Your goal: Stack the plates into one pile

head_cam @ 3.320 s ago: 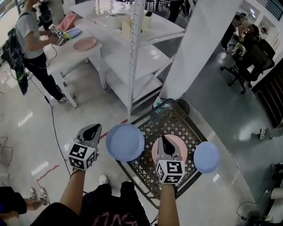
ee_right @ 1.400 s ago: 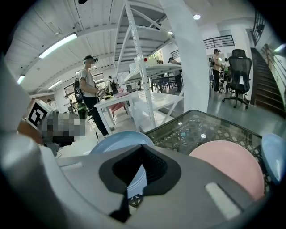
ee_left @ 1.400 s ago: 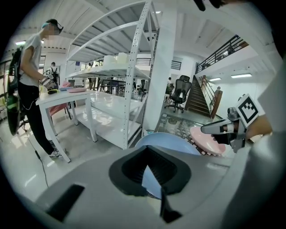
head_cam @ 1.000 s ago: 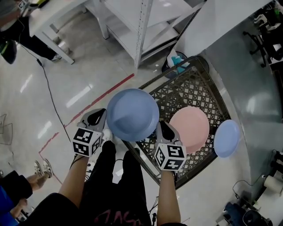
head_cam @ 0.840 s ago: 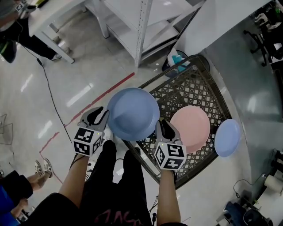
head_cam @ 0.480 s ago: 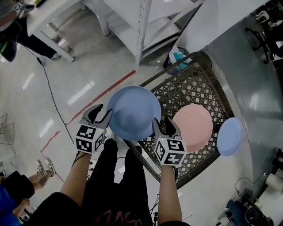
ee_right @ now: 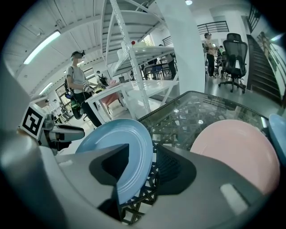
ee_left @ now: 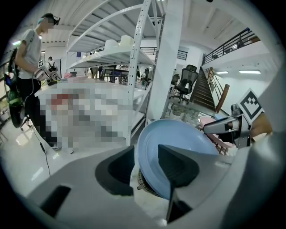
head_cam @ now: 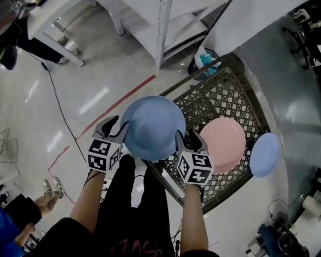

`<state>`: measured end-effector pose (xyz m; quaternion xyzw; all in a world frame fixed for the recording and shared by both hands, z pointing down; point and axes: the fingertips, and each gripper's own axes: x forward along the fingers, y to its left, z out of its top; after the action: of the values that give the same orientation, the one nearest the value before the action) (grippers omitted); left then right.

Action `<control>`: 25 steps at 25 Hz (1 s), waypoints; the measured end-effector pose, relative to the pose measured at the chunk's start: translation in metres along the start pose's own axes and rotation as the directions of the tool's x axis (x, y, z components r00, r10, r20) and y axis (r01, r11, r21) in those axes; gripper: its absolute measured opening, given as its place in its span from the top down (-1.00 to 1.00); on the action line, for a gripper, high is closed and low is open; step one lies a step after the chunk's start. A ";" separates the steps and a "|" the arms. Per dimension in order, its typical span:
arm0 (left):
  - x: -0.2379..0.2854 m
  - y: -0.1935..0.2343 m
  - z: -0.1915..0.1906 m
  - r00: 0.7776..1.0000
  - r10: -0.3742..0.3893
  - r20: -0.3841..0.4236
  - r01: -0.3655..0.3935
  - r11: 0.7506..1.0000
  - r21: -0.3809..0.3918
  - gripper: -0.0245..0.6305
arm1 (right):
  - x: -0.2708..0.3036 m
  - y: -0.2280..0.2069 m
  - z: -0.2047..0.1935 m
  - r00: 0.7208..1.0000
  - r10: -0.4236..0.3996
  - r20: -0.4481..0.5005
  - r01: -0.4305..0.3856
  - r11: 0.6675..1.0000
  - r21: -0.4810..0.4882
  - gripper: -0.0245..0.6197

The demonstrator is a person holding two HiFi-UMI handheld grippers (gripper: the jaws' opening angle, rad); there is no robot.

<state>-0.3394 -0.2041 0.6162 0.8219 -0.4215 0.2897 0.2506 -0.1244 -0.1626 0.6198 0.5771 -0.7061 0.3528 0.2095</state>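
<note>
A large blue plate lies tilted over the near left corner of the black mesh table, its lower edge on the mesh. My left gripper is at its left rim and my right gripper at its right rim. Both pairs of jaws have just been opening. They stand open with the rim between them and a gap on each side. A pink plate lies flat on the table. A smaller blue plate overhangs the right edge.
A white shelving rack and a white table stand beyond the mesh table. A red tape line and a black cable cross the shiny floor. Another person's shoes show at the lower left.
Both grippers have sunk a little with the large blue plate, which now sits lower over the table corner. Their jaws, earlier closed on the rim, have spread apart.
</note>
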 end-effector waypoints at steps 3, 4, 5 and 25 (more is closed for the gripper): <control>0.005 0.002 -0.008 1.000 -0.002 -0.026 0.002 1.000 -0.005 0.44 | 0.004 -0.001 -0.004 1.000 -0.006 -0.019 0.006 1.000 -0.008 0.31; 0.006 0.003 -0.010 0.999 -0.002 -0.034 0.001 1.000 -0.008 0.44 | 0.005 0.000 -0.006 1.000 -0.005 -0.024 0.005 1.000 -0.006 0.31; 0.008 0.004 -0.013 0.999 -0.001 -0.044 0.001 1.000 -0.009 0.44 | 0.006 0.000 -0.007 1.000 -0.004 -0.027 0.004 1.000 -0.004 0.32; 0.015 0.013 -0.029 0.995 0.028 -0.095 -0.031 0.999 -0.031 0.79 | 0.020 -0.007 -0.021 0.995 -0.063 -0.074 0.064 0.998 0.009 0.64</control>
<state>-0.3508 -0.2006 0.6494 0.7968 -0.4257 0.3251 0.2795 -0.1249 -0.1609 0.6499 0.5870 -0.6773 0.3711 0.2430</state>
